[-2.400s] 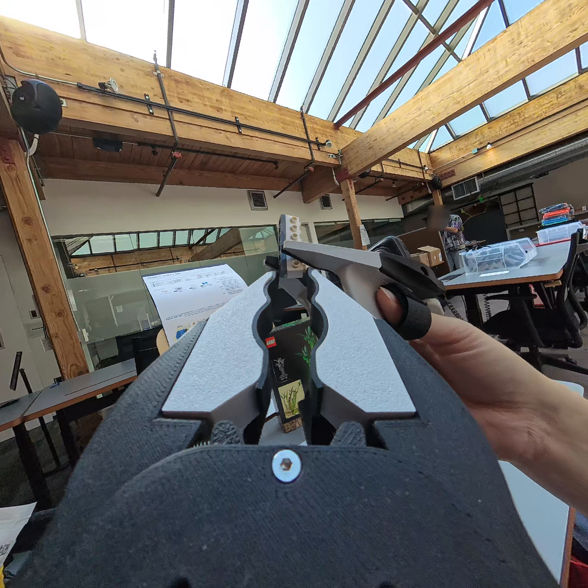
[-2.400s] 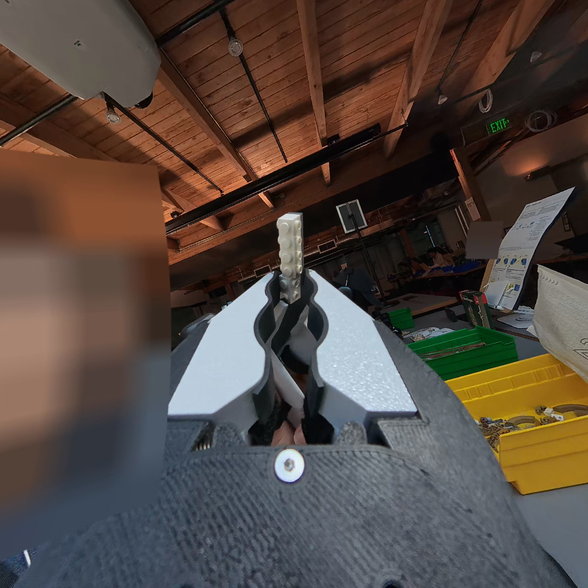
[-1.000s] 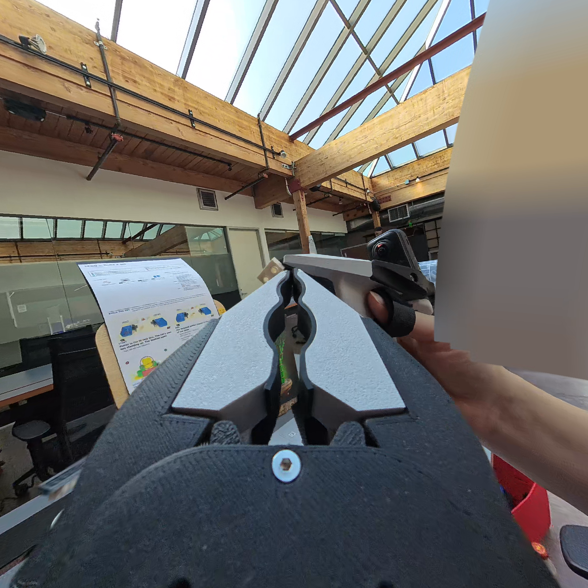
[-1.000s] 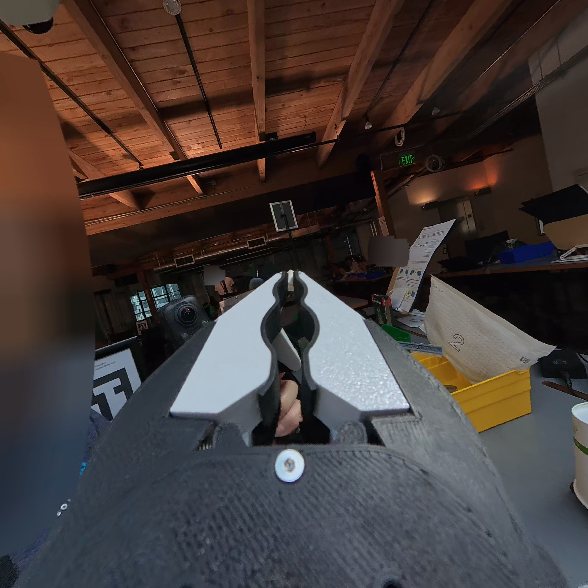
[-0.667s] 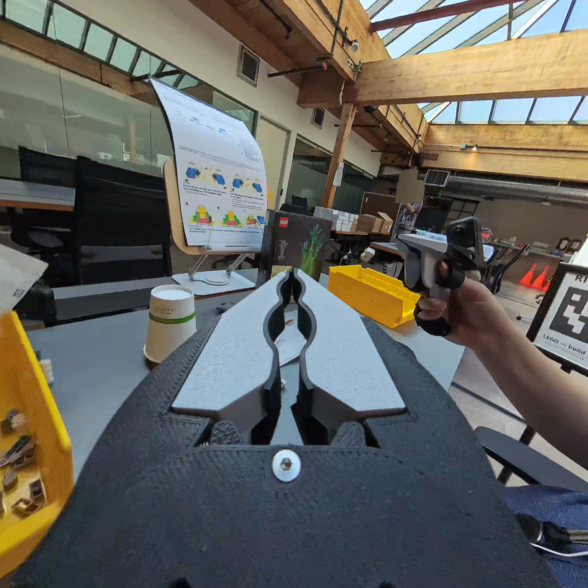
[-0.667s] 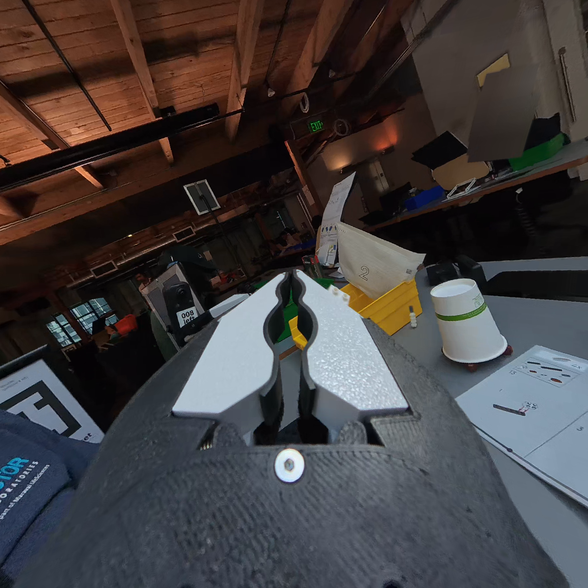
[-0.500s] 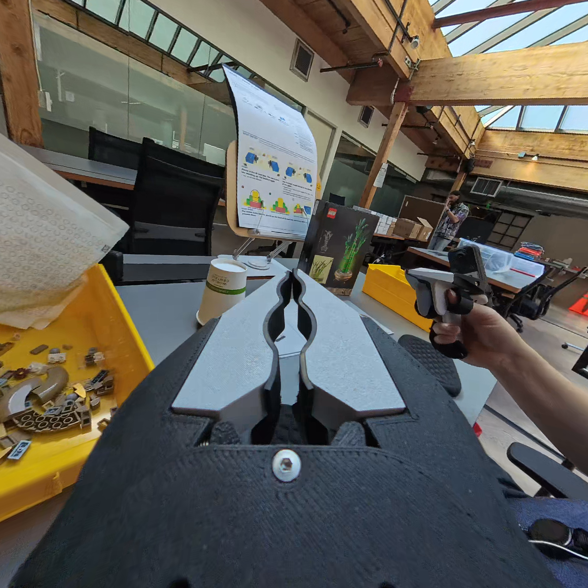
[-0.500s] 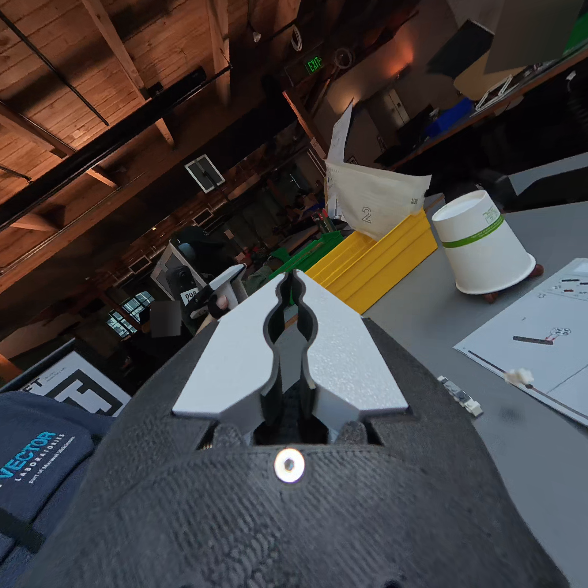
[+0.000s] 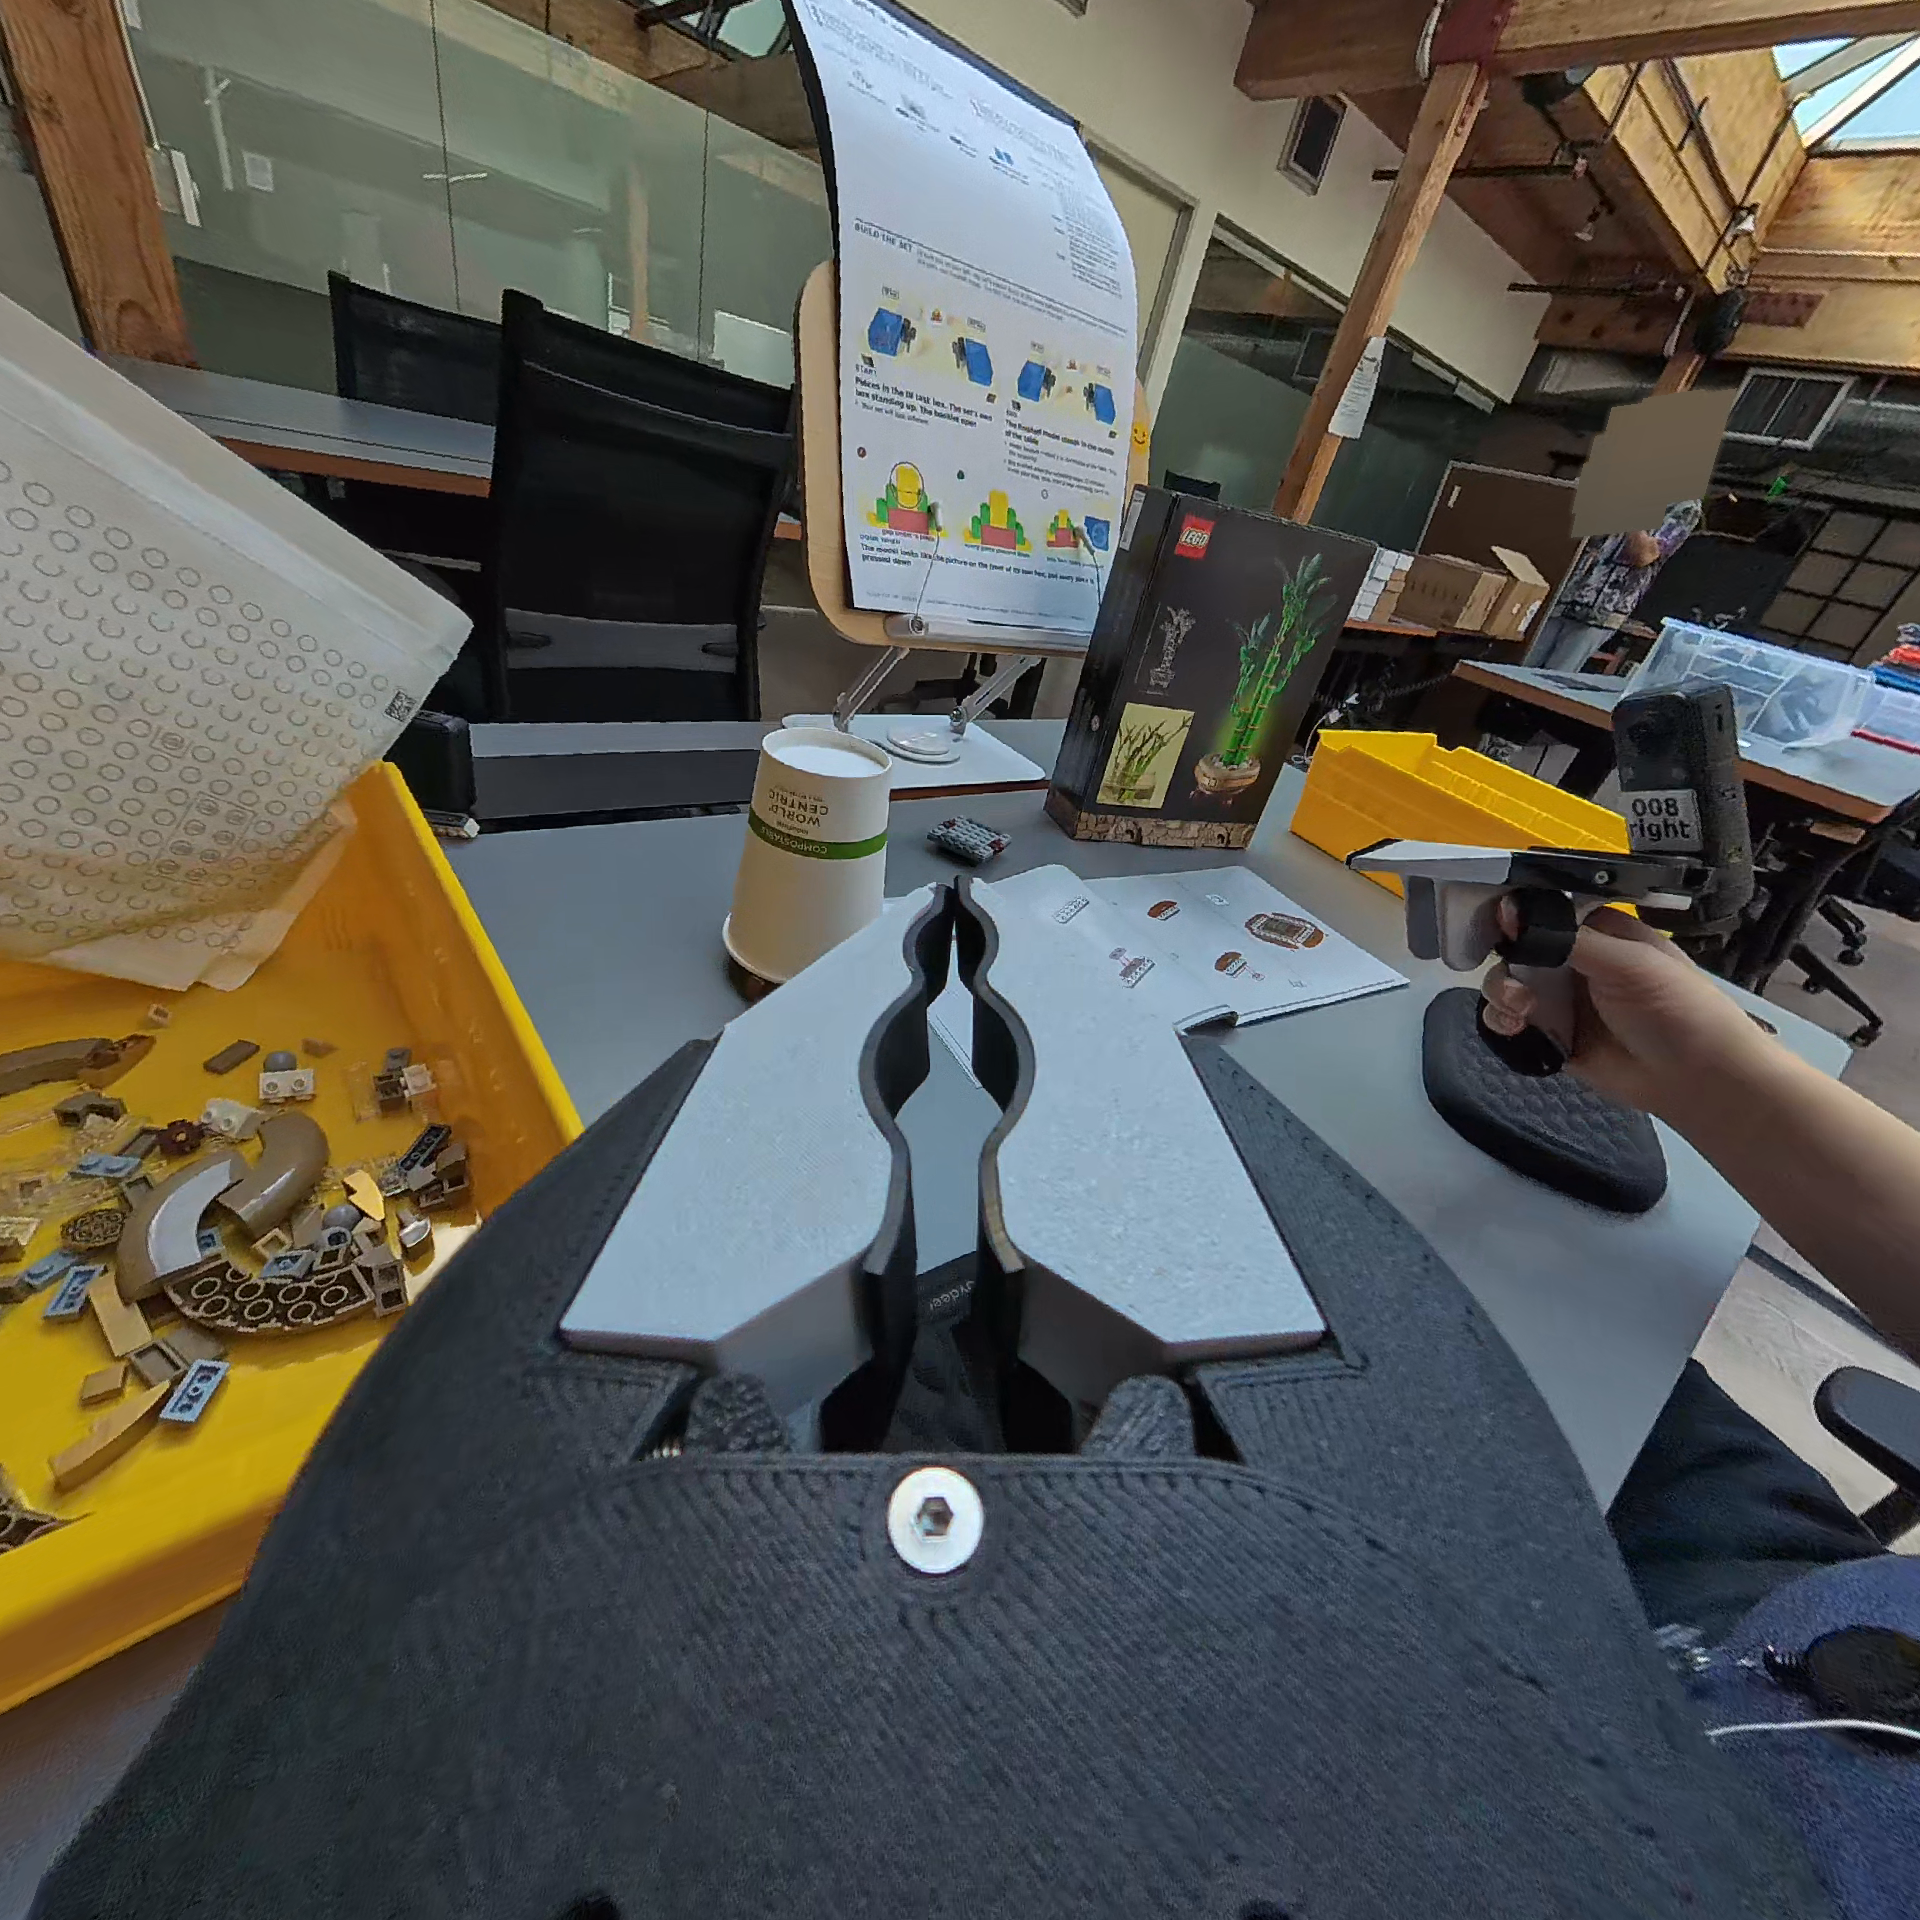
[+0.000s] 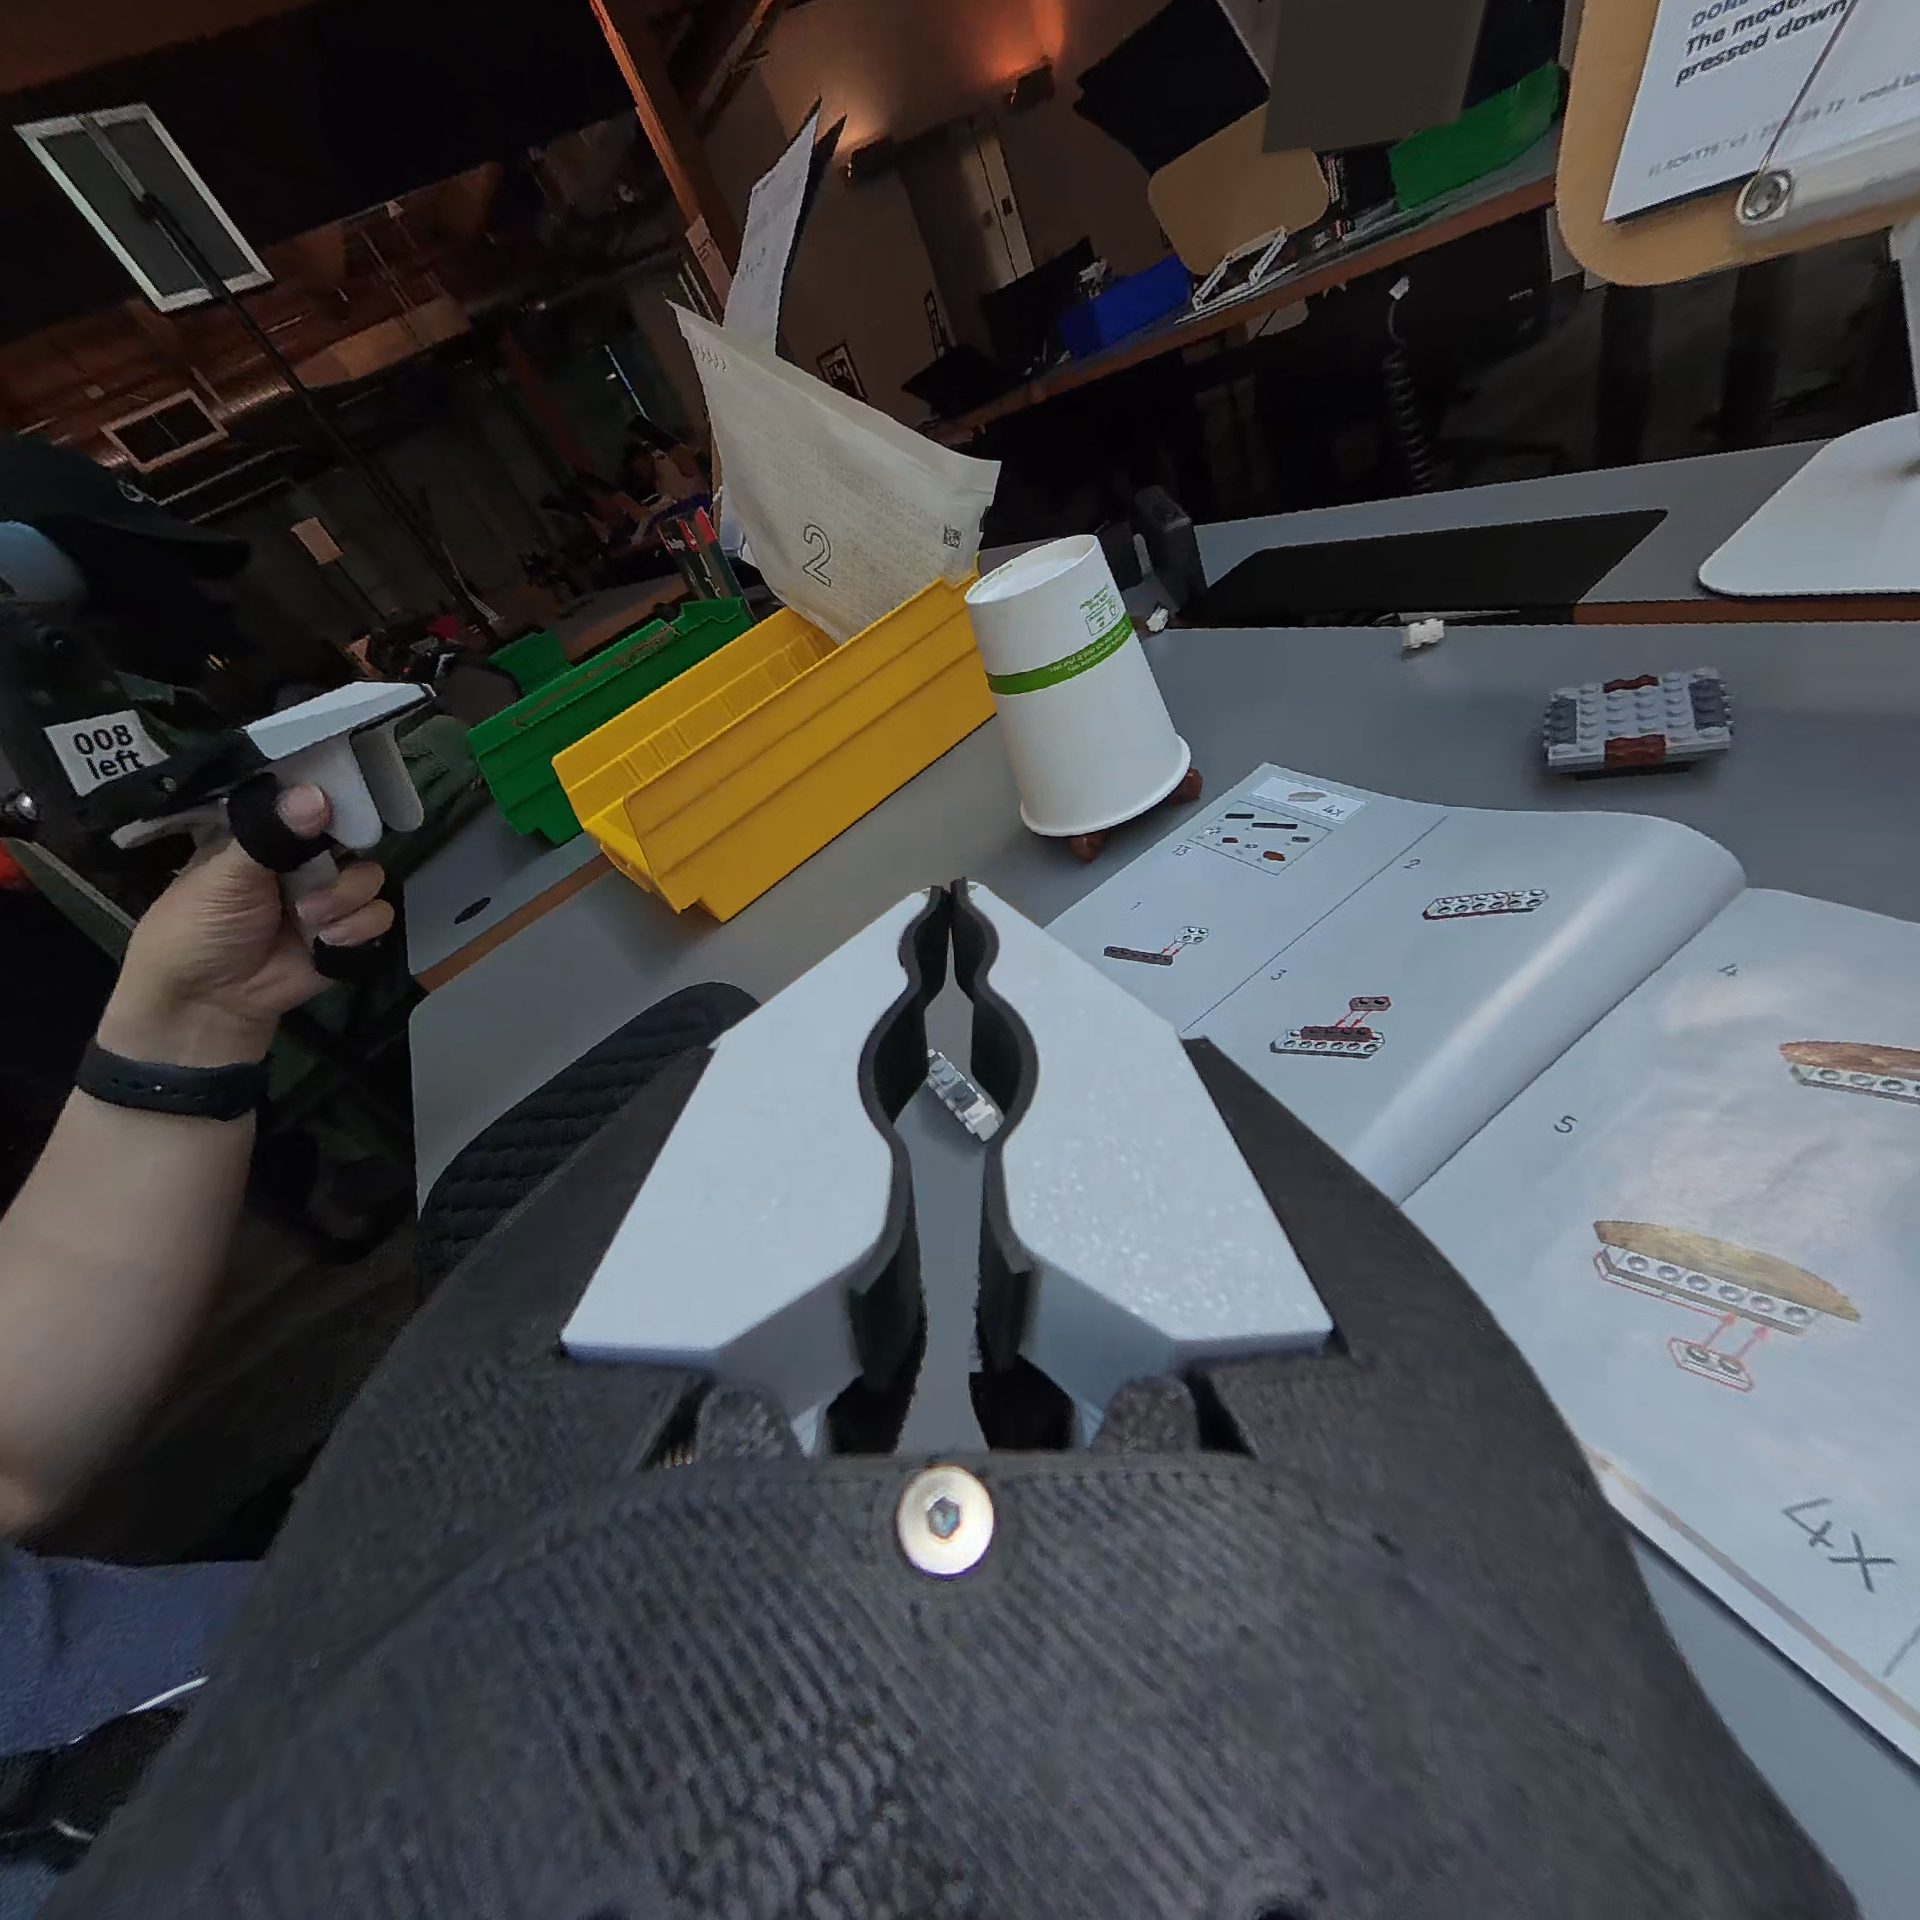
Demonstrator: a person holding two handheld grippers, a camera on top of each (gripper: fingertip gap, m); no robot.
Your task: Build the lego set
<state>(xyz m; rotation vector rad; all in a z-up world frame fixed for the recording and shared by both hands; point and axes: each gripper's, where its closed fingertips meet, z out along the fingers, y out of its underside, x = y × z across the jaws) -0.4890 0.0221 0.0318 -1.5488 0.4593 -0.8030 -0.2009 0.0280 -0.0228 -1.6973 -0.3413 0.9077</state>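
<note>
My left gripper is shut and empty, held above the grey table. My right gripper is shut and empty too. It also shows in the left wrist view, held in a hand at the right. A small light grey plate lies on the table and shows through the gap between the right fingers. A grey assembly with red-brown parts sits farther back, also in the left wrist view. The open instruction booklet lies to the right. The left gripper shows at the left of the right wrist view.
A yellow bin with several loose parts and a paper bag is at the left. An upturned paper cup, the set's box, a sheet on a stand, a second yellow bin, a green bin and a black pad are around. My right fingertips sit around 30 centimetres from my left ones.
Both grippers have swung down from pointing at the ceiling to the table and moved apart. The white plate held between them 2.4 s ago is no longer in either.
</note>
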